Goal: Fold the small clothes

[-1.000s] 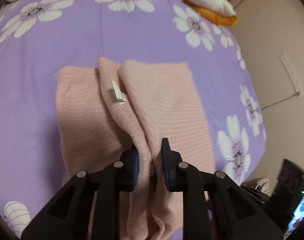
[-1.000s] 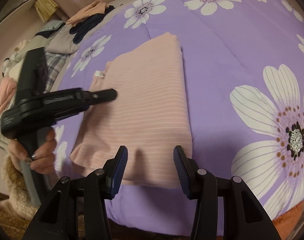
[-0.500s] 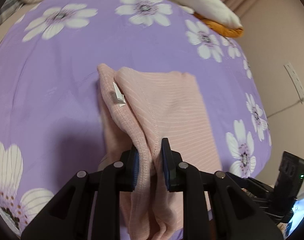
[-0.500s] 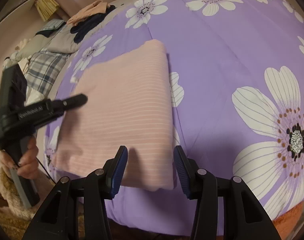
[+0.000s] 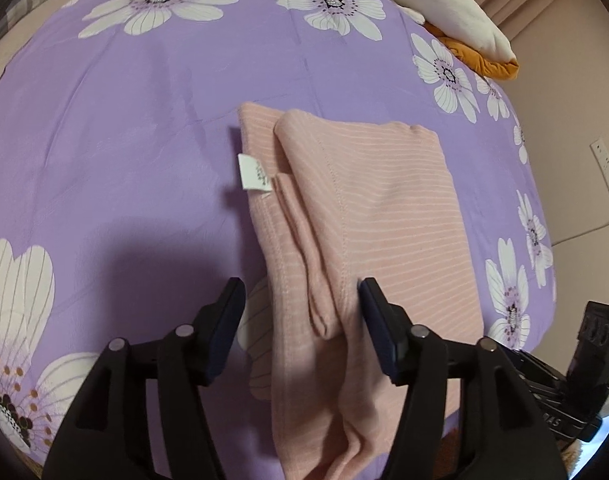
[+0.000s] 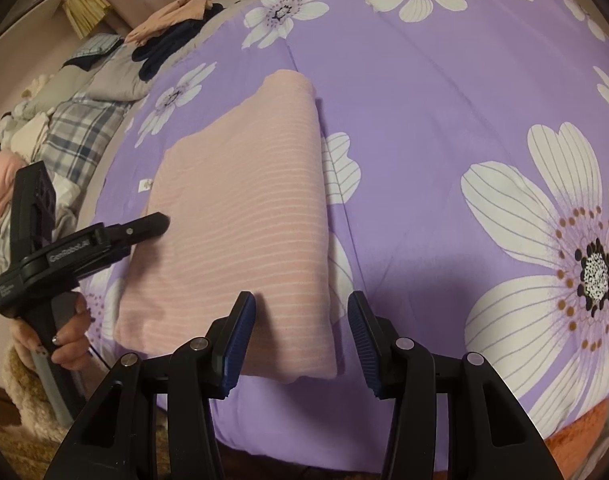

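Note:
A pink striped garment (image 5: 376,216) lies folded on the purple flowered bedspread (image 5: 144,128), its white label (image 5: 253,174) sticking out at the left edge. My left gripper (image 5: 300,312) is open, its jaws straddling the garment's near hem folds. In the right wrist view the same garment (image 6: 244,216) lies as a flat folded rectangle. My right gripper (image 6: 300,332) is open and empty over its near right corner. The left gripper (image 6: 144,226) shows there at the garment's left side, held by a hand.
A cream and orange cushion (image 5: 456,8) lies at the far right of the bed. A pile of other clothes and a plaid blanket (image 6: 76,120) lie at the far left in the right wrist view. A wall with a power strip (image 5: 608,172) is on the right.
My left gripper carried the garment's left half over to the right, then opened and let go of the hem. The garment now lies folded narrower. My right gripper stayed open.

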Demonstrator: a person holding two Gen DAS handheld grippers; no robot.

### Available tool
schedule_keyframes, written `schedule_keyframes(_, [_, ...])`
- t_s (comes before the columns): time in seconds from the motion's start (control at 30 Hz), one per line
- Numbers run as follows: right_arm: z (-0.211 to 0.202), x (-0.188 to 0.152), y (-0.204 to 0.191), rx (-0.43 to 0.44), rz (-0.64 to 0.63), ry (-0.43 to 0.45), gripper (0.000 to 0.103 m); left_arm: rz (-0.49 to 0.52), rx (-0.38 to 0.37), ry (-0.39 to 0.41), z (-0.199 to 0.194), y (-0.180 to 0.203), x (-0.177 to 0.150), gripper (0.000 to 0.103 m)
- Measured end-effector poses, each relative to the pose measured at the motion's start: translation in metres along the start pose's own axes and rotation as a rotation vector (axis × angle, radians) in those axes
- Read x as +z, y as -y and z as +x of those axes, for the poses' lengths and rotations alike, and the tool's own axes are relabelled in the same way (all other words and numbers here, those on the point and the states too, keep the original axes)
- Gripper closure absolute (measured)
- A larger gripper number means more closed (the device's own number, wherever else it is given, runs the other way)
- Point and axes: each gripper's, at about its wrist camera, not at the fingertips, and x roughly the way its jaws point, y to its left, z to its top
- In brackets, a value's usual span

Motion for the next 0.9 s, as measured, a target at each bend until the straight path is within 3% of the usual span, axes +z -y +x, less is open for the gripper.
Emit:
schedule_keyframes(0.13, [0.0,0.001,-0.001,0.001,-0.002,-0.001,0.054,0.003,-0.023,-0.016,0.0,-0.003,-0.006,0.042])
schedule_keyframes(0.3, [0.003,-0.001,-0.002,-0.003,-0.005,-0.013,0.054,-0.067,-0.055,-0.047,0.005,-0.014,-0.016,0.037])
schedule_keyframes(0.57, [0.005,-0.002,-0.002,-0.012,-0.006,-0.028,0.052,-0.042,-0.054,-0.051,0.001,-0.011,-0.031,0.03])
schedule_keyframes(0.7, [0.002,-0.001,0.0,-0.013,0.005,-0.016,0.036,-0.027,-0.106,-0.084,-0.003,-0.008,-0.033,0.026])
schedule_keyframes(0.8, [0.0,0.006,0.004,0.003,0.022,-0.005,0.035,-0.029,-0.152,-0.047,-0.011,-0.008,-0.031,0.024])
schedule_keyframes(0.9, [0.002,0.016,0.004,0.024,0.027,0.008,0.024,-0.033,-0.126,-0.018,-0.011,-0.008,-0.025,0.021])
